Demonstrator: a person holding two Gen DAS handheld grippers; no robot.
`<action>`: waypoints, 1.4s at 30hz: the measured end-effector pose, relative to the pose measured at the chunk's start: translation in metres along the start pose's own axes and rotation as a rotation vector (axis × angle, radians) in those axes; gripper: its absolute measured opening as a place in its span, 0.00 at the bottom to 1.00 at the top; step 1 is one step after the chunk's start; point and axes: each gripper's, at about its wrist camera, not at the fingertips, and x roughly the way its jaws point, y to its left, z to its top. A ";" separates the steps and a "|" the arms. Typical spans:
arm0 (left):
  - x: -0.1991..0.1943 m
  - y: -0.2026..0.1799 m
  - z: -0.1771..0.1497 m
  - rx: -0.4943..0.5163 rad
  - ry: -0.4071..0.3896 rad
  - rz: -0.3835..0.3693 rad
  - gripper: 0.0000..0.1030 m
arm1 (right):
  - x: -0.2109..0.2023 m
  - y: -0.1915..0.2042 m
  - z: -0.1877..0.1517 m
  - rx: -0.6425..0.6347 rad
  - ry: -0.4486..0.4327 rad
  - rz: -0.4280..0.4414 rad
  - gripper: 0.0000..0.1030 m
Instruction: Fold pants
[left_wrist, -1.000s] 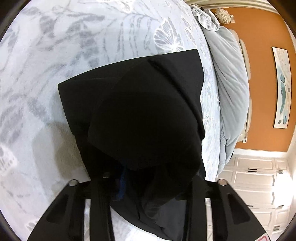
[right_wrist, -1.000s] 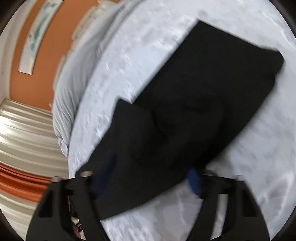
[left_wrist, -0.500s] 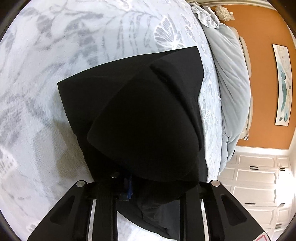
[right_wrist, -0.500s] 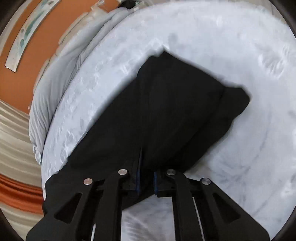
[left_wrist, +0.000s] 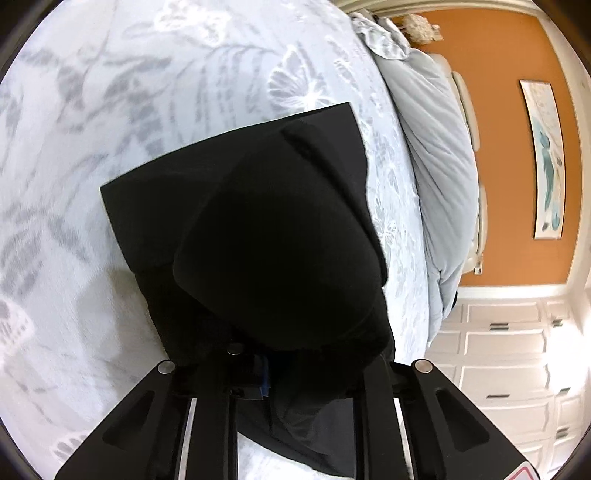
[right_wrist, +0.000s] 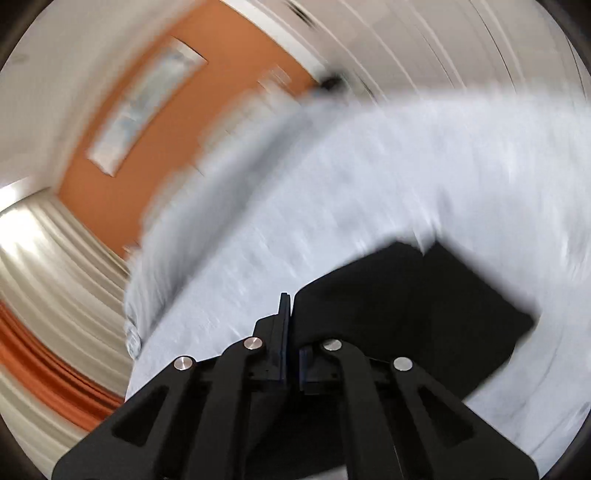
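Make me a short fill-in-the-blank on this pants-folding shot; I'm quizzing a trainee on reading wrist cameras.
1. The pants are ____ in colour.
2. They lie on a pale bedspread printed with grey leaves and white ____.
3. The wall behind the bed is painted ____.
4. A framed ____ hangs on that wall.

Missing words: black; butterflies; orange; picture

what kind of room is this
Most likely a bedroom. The black pants lie on a bed with a pale leaf-print cover, a bunched grey duvet lies along its far side, and a framed picture hangs on the orange wall.
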 end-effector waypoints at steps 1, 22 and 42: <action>0.002 0.002 0.001 0.004 0.009 0.021 0.15 | -0.003 -0.004 -0.001 -0.034 -0.005 -0.082 0.02; -0.028 0.048 0.027 -0.098 -0.058 0.049 0.08 | 0.053 -0.071 -0.048 0.148 0.317 -0.252 0.57; 0.014 0.019 0.047 0.117 0.010 -0.050 0.04 | 0.023 -0.044 0.011 -0.072 0.242 -0.200 0.01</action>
